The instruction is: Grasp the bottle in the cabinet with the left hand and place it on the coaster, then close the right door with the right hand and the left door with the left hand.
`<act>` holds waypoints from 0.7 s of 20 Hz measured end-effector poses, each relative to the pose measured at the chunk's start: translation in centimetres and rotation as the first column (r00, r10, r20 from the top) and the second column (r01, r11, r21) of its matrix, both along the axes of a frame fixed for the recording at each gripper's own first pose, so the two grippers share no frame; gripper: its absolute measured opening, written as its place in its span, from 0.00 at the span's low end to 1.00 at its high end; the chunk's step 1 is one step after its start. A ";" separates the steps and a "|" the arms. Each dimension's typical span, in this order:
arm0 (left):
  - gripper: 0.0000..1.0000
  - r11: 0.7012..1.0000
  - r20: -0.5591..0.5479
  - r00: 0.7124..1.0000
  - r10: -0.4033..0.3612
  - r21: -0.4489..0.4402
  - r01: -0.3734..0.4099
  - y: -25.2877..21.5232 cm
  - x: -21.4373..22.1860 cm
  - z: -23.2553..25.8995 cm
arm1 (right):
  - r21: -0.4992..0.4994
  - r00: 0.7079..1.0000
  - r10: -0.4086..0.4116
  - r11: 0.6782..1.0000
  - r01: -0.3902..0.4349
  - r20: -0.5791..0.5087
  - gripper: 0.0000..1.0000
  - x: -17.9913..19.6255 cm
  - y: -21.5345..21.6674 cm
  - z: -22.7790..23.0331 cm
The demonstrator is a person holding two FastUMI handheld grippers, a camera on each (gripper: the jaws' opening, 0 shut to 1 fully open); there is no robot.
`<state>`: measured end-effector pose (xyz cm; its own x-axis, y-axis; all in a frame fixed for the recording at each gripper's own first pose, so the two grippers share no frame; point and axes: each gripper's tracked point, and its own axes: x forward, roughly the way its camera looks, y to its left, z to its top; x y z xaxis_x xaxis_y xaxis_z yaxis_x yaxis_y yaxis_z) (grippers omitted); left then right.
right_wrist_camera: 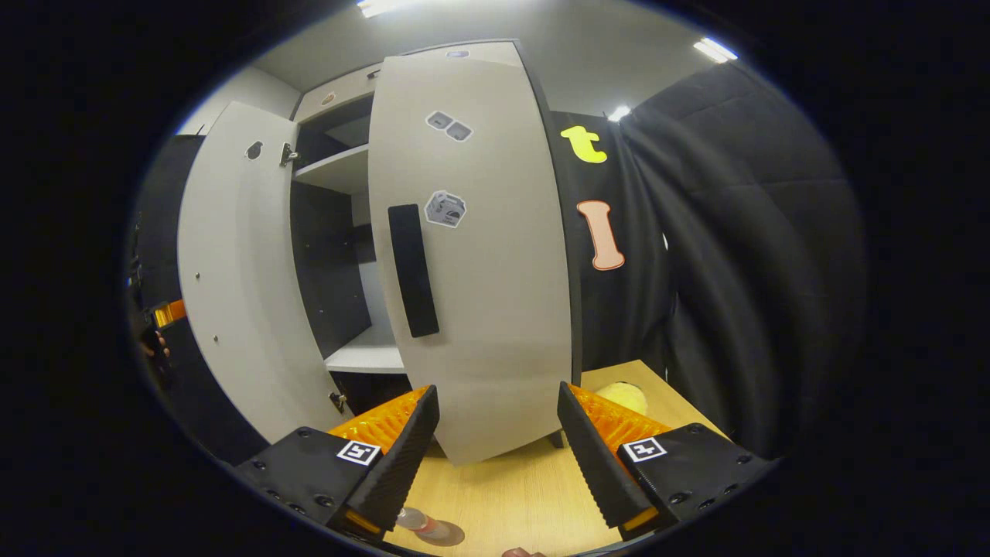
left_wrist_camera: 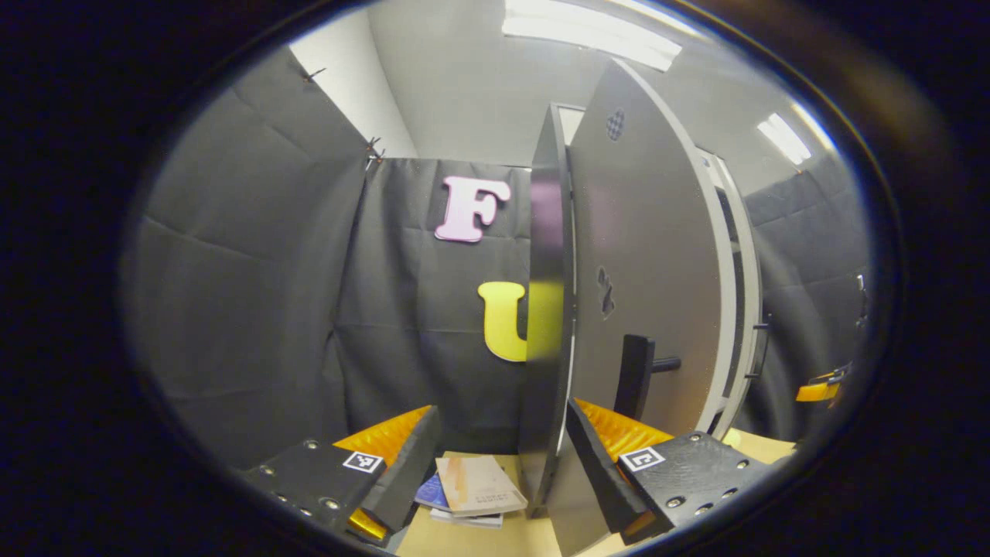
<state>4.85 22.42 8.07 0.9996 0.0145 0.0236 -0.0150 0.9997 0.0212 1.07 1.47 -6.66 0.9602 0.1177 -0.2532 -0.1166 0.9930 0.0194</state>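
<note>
At frame centre, our open, empty right gripper faces the right door to push it; our left gripper gapes beside the left door.

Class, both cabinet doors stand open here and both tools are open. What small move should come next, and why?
Probably push the right door shut with the right tool. It hangs ajar just ahead of that open tool, and the bottle seems already down on the table. The left door would follow.
</note>
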 end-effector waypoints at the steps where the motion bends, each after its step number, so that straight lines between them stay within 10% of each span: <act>1: 0.95 1.000 -0.007 1.000 -0.003 0.016 0.003 -0.2 -0.3 0.1 | 0.002 1.000 -0.005 1.000 0.005 -0.008 0.98 -0.3 -0.1 -0.3; 14: 0.99 0.994 -0.063 0.997 -0.049 0.090 0.055 -4.8 0.1 -0.4 | 0.031 1.000 -0.030 0.999 0.030 -0.006 0.98 0.4 -1.7 -1.2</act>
